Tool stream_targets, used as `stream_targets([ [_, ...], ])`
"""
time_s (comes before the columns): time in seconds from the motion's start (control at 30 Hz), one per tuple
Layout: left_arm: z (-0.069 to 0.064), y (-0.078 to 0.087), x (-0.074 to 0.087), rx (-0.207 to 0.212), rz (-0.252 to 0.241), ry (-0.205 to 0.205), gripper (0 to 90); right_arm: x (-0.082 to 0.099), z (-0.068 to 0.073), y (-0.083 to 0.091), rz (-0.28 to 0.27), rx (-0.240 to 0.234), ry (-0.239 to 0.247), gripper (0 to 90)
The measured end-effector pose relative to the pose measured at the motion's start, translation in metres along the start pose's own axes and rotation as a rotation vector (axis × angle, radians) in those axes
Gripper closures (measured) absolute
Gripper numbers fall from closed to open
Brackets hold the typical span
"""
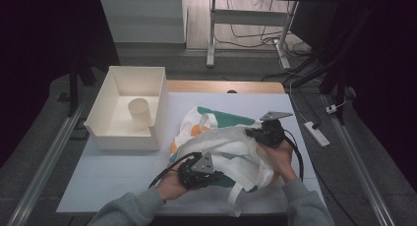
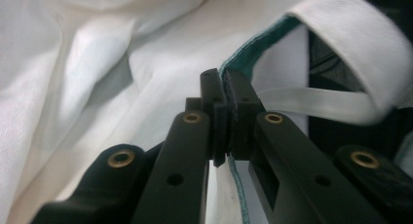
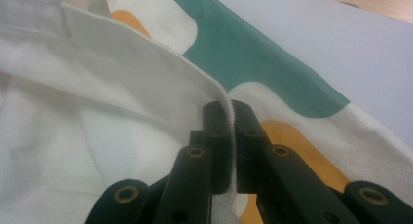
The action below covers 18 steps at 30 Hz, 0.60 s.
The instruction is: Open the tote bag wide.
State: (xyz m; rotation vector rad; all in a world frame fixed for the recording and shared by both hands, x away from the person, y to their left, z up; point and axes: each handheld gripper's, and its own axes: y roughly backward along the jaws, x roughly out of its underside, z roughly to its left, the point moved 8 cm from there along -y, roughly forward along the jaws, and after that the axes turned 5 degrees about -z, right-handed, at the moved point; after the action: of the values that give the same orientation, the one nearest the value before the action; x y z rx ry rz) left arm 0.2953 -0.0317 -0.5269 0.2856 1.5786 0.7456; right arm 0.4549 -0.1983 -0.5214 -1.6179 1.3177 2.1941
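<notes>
A white cloth tote bag (image 1: 226, 147) with green and orange patches lies crumpled on the table's right half. My left gripper (image 1: 216, 174) is at the bag's near side, shut on its green-stitched rim (image 2: 226, 78); a white strap (image 2: 336, 100) loops just beyond the jaws. My right gripper (image 1: 252, 133) is at the bag's far right side, shut on the opposite white rim (image 3: 228, 107), with the green patch (image 3: 253, 63) and orange patch (image 3: 297, 141) beyond it. Both hands hold the bag's mouth between them.
A white open box (image 1: 130, 108) stands at the table's left back, with a cream paper cup (image 1: 139, 112) inside it. The pale blue table top (image 1: 118, 172) extends to the left front. A power strip (image 1: 317, 132) lies off the right edge.
</notes>
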Motion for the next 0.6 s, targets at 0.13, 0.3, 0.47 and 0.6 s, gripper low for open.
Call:
stream_targets([
  [0.13, 0.007, -0.011, 0.006, -0.011, 0.031, 0.018, 86.8, 0.002, 0.000, -0.002, 0.007, -0.001, 0.006, 86.1],
  [0.3, 0.010, -0.021, 0.013, -0.015, 0.055, 0.039, 85.6, 0.004, 0.000, -0.004, 0.015, -0.002, 0.003, 86.0],
  [0.47, 0.009, -0.018, 0.013, -0.030, 0.061, 0.019, 77.0, 0.005, 0.000, -0.005, 0.019, -0.001, 0.003, 85.9],
  [0.6, 0.009, -0.010, 0.007, -0.030, 0.036, 0.032, 69.3, 0.006, -0.001, -0.007, 0.025, -0.002, 0.001, 85.8],
])
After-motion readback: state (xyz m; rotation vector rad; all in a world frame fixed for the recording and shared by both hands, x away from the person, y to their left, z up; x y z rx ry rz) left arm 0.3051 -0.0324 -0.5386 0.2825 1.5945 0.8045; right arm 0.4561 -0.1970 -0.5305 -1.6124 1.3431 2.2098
